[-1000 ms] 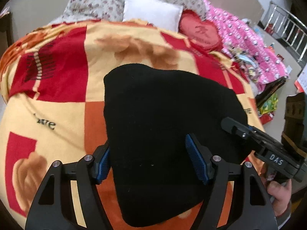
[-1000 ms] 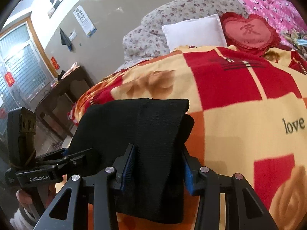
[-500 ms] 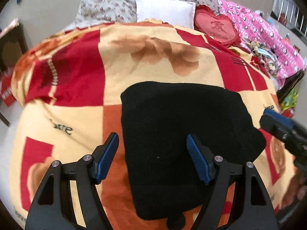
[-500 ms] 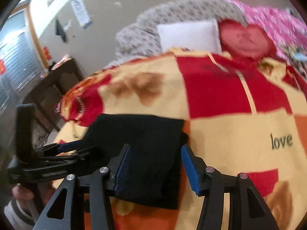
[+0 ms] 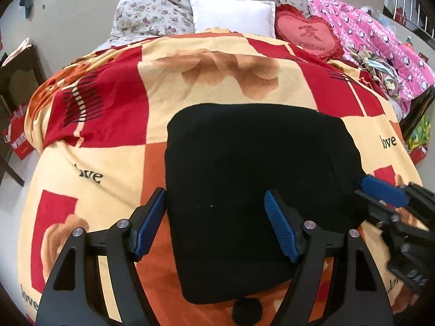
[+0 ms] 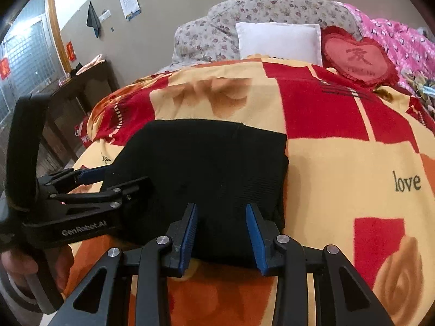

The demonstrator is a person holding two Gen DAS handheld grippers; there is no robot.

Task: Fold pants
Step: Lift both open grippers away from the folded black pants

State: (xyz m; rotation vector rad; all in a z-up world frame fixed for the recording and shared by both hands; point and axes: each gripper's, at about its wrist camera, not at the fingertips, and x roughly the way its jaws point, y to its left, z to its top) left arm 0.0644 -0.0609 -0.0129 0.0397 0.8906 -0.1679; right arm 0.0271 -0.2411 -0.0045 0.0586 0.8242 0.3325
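The black pants (image 5: 252,179) lie folded into a compact rectangle on the red, orange and cream blanket (image 5: 108,125). My left gripper (image 5: 217,218) is open and hovers over the pants' near edge, holding nothing. My right gripper (image 6: 221,226) is open and empty at the pants' near right corner (image 6: 217,174). The right gripper shows in the left wrist view (image 5: 391,198) beside the pants' right edge. The left gripper shows in the right wrist view (image 6: 92,179) at the pants' left side.
At the head of the bed lie a white pillow (image 5: 233,13), a red heart cushion (image 5: 307,34), a floral quilt (image 5: 152,13) and a pink quilt (image 5: 380,35). A dark wooden table (image 6: 78,87) stands to the left of the bed.
Both grippers have pulled back from the folded pants and lifted. The right gripper no longer straddles the pants' thick edge; the pants lie still on the blanket.
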